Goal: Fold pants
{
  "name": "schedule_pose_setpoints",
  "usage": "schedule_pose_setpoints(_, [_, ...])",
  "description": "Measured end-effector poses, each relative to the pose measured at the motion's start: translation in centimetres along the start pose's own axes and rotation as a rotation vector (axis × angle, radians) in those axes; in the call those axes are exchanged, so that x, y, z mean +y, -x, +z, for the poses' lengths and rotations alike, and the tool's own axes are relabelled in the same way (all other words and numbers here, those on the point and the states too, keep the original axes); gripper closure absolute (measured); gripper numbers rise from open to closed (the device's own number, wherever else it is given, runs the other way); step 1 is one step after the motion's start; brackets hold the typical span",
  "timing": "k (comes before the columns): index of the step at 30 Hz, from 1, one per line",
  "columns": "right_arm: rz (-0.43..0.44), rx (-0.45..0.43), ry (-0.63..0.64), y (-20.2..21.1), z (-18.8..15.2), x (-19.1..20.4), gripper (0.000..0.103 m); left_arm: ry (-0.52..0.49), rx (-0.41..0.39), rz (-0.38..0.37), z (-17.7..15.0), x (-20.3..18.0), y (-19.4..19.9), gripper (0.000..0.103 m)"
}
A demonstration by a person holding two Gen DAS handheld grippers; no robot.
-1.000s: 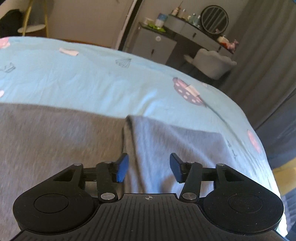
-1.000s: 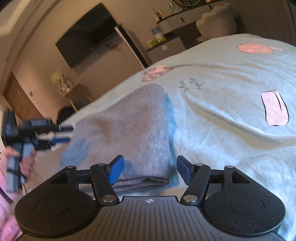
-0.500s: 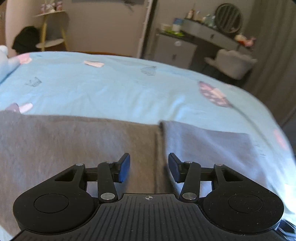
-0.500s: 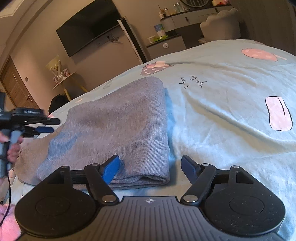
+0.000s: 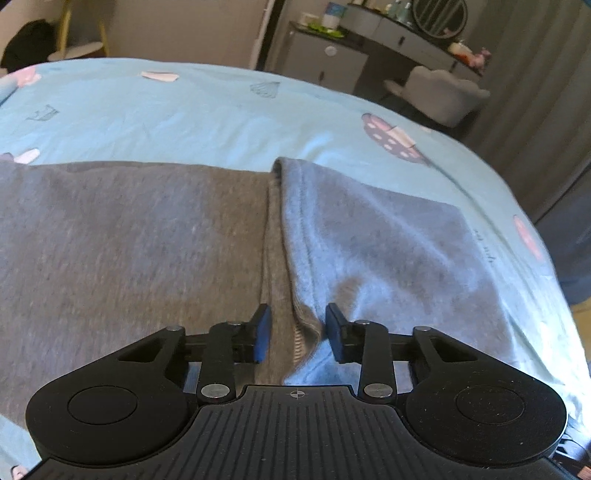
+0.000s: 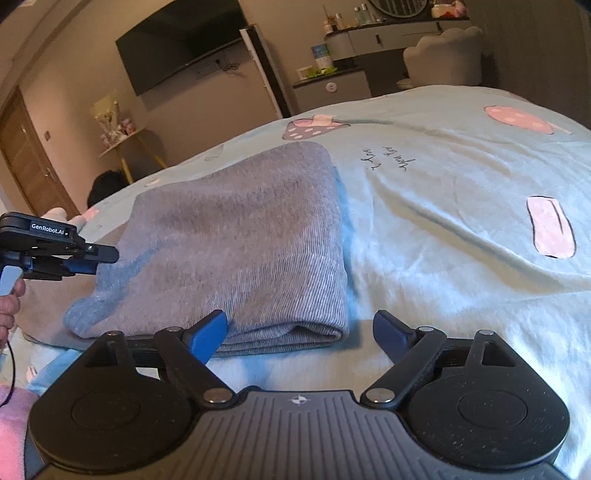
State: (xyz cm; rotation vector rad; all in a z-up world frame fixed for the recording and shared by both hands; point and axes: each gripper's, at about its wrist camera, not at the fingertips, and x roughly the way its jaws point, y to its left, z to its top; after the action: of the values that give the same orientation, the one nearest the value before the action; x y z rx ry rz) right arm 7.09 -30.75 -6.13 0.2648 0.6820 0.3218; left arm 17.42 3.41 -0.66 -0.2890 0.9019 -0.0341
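Grey pants [image 5: 129,236] lie flat on the light blue bedsheet [image 5: 184,118], with their right part folded over [image 5: 369,243] on top. My left gripper [image 5: 297,332] is open, low over the near edge of the fold seam, its fingers on either side of the cloth edge. In the right wrist view the folded pants [image 6: 236,243] lie as a thick layered stack. My right gripper [image 6: 299,332] is wide open just before the stack's near right corner. The left gripper [image 6: 59,254] shows at the far left, over the pants.
The bedsheet [image 6: 461,221] carries mushroom and popsicle prints. Behind the bed stand a dresser with bottles [image 5: 369,33], a grey chair [image 5: 439,92], a wall television [image 6: 181,40] and a small side table [image 6: 122,144]. A grey curtain [image 5: 535,92] hangs at the right.
My left gripper has come down and forward onto the fold seam. My right gripper has opened wider and moved closer to the stack's near corner.
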Motion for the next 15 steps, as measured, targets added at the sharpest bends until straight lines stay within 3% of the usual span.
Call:
schedule_pose_setpoints(3, [-0.035,0.006,0.017,0.1,-0.1,0.5,0.016,-0.018,0.004,0.021,-0.1,0.1,0.0,0.077])
schedule_pose_setpoints(8, [-0.091,0.026,0.046,0.7,-0.3,1.4,0.015,-0.027,0.004,0.044,-0.2,0.4,0.4,0.095])
schedule_pose_setpoints(11, [-0.116,0.039,0.056,1.0,-0.5,1.9,0.015,-0.039,0.0,0.096,-0.4,1.0,0.5,0.096])
schedule_pose_setpoints(14, [-0.143,0.049,0.048,1.6,-0.7,2.3,0.015,-0.031,-0.021,0.216,-0.9,2.8,1.4,0.096])
schedule_pose_setpoints(15, [-0.15,0.048,0.035,1.9,-0.8,2.4,0.015,-0.008,-0.035,0.203,-1.2,3.8,2.3,0.088])
